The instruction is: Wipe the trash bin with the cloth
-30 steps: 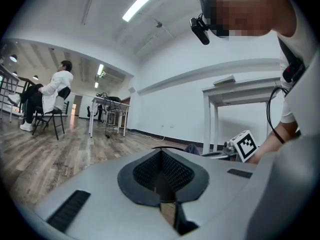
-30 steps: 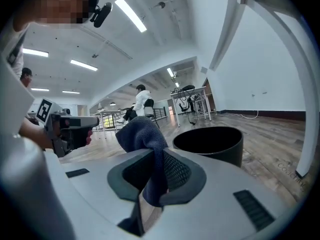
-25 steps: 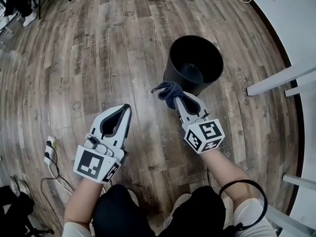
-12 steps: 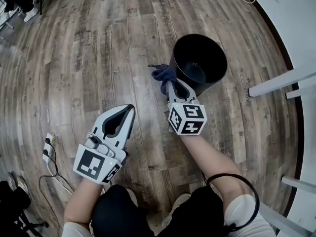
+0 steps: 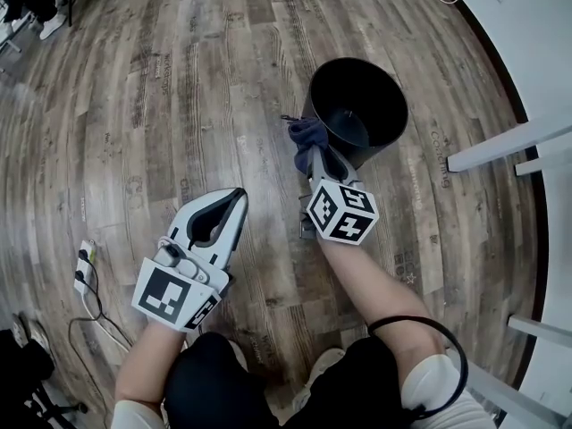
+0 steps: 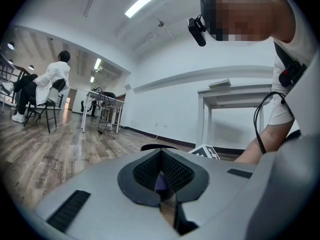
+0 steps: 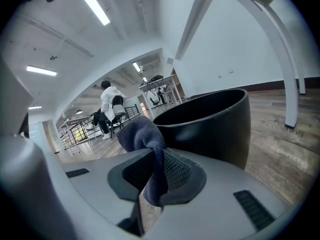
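Right gripper: jaws clamped on the blue cloth.
Cloth: at the trash bin outer wall.
Left gripper: jaws together, empty.

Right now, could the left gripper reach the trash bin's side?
Probably yes. Only bare floor lies between the left gripper and the trash bin, though the right gripper holds the cloth at the side facing it, so another spot would be needed.

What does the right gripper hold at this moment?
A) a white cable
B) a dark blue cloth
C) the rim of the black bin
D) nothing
B: the right gripper is shut on the dark blue cloth, which bunches up right beside the black trash bin.
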